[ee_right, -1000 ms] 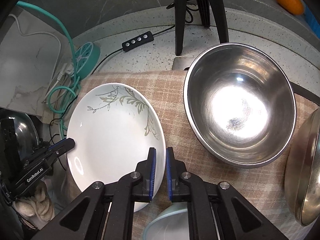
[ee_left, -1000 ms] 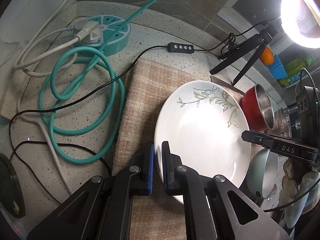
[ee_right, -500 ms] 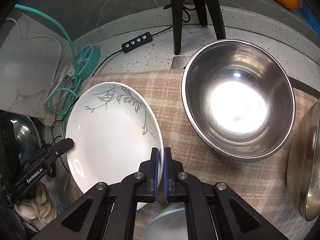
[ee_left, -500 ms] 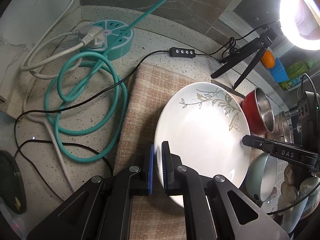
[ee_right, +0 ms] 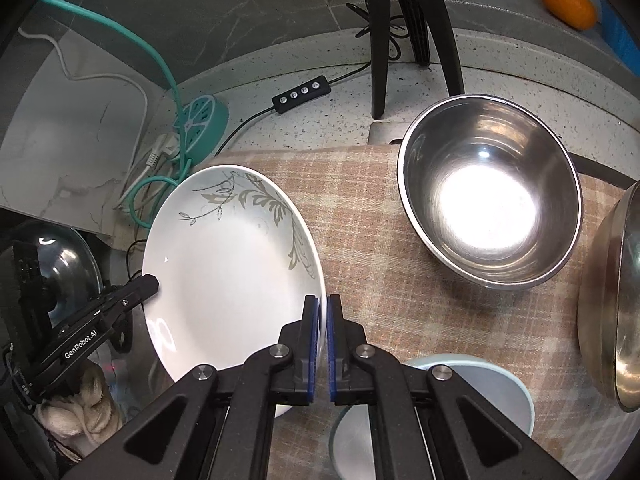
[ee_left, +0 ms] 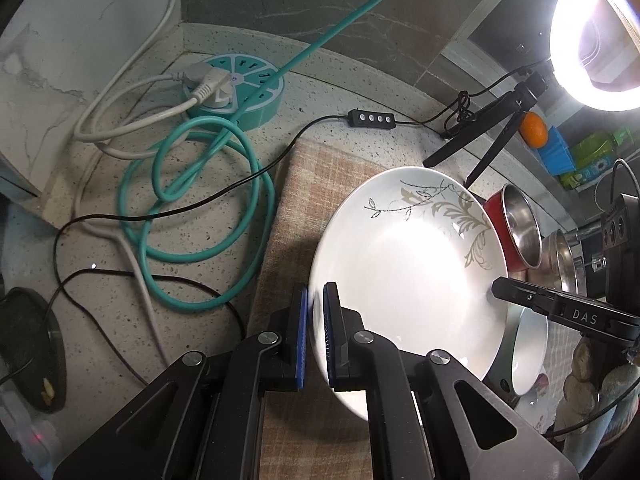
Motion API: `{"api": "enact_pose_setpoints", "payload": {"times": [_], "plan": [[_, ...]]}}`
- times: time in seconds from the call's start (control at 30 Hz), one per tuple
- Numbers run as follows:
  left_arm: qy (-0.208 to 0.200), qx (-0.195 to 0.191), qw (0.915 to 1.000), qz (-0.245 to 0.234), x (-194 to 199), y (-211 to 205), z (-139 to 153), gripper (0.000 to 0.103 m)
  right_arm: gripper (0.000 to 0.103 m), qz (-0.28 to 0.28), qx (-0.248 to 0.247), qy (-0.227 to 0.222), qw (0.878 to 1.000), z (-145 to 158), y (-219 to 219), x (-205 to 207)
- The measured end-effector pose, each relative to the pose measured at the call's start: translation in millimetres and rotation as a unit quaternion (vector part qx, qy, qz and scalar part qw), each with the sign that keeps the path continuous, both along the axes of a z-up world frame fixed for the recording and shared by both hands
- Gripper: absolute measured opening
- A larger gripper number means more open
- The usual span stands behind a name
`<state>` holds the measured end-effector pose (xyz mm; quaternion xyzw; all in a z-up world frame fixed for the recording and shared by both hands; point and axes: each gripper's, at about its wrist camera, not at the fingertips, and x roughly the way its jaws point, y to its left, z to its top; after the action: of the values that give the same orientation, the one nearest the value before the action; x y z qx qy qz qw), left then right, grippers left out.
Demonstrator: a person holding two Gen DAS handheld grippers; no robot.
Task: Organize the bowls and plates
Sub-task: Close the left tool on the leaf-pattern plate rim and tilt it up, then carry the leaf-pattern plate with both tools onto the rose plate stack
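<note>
Gripping the round white ceramic plate (ee_left: pixel 412 276) at opposite edges, I am pinching its rim with my left gripper (ee_left: pixel 314 336) and my right gripper (ee_right: pixel 323 346), each narrowed to a thin slit on the rim. The plate is glossy and shallow, with a grey-beige leafy vine sprig (ee_right: pixel 260 204) printed along one side — the rest is plain white and is catching the lamp's glare. It is sitting tilted over the beige checked cloth mat (ee_right: pixel 360 216), partly overlapping a pale blue-green bowl (ee_right: pixel 436 412) below it. A shiny stainless steel bowl (ee_right: pixel 488 192) is standing on the mat just beside the plate — and a red-sided steel bowl (ee_left: pixel 516 232) is showing past the plate's far edge.
</note>
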<state>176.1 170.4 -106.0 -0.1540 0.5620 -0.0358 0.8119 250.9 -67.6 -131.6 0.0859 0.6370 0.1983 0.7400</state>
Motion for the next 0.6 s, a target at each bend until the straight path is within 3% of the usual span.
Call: {"api": "enact_pose_setpoints", "payload": {"times": [0.6], "plan": [[-0.025, 0.005, 0.9996, 0.006, -45.7, -11.2, 41.0, 0.006, 0.004, 0.013, 0.043, -0.021, 0.999, 44.7, -19.4, -42.7]]}}
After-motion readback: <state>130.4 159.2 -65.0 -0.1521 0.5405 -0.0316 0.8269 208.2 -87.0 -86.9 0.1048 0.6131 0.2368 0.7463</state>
